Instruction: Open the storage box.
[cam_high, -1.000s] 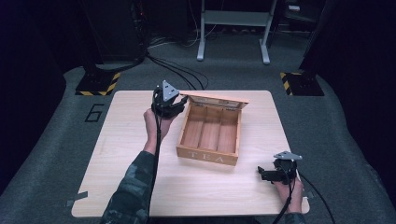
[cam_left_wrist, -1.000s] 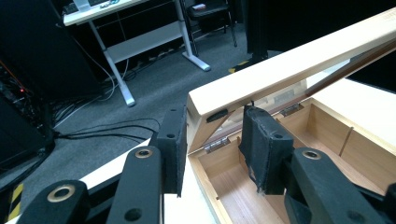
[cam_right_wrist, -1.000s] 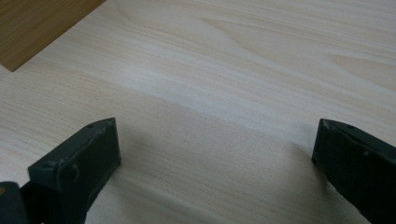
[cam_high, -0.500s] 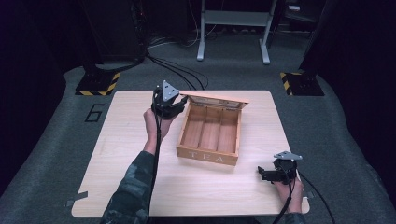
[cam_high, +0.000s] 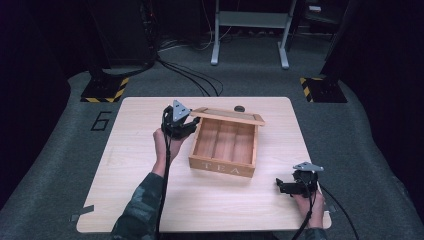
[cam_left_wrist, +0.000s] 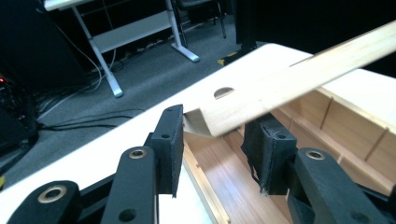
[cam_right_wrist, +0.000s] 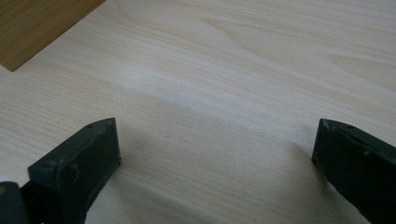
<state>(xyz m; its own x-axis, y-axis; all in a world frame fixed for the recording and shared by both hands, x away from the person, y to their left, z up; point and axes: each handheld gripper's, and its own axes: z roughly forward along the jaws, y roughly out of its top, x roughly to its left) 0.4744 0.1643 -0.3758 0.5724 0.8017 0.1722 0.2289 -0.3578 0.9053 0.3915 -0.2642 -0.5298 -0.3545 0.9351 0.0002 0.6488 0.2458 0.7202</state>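
Nothing moves since a second ago. My left claw (cam_left_wrist: 212, 154) stays open around the lid (cam_left_wrist: 299, 79) corner of the tea box (cam_high: 225, 145). My right claw (cam_high: 287, 187) rests open, well apart from the box.

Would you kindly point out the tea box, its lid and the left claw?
tea box (cam_high: 222, 167), high view, lettered front wall.
lid (cam_left_wrist: 299, 79), left gripper view, pale face.
left claw (cam_left_wrist: 217, 140), left gripper view, between fingertips.

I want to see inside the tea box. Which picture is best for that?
The high view: it looks down into the open box and shows its compartments and lid. The left gripper view shows one corner and the lid close up. The right gripper view catches just a wooden corner.
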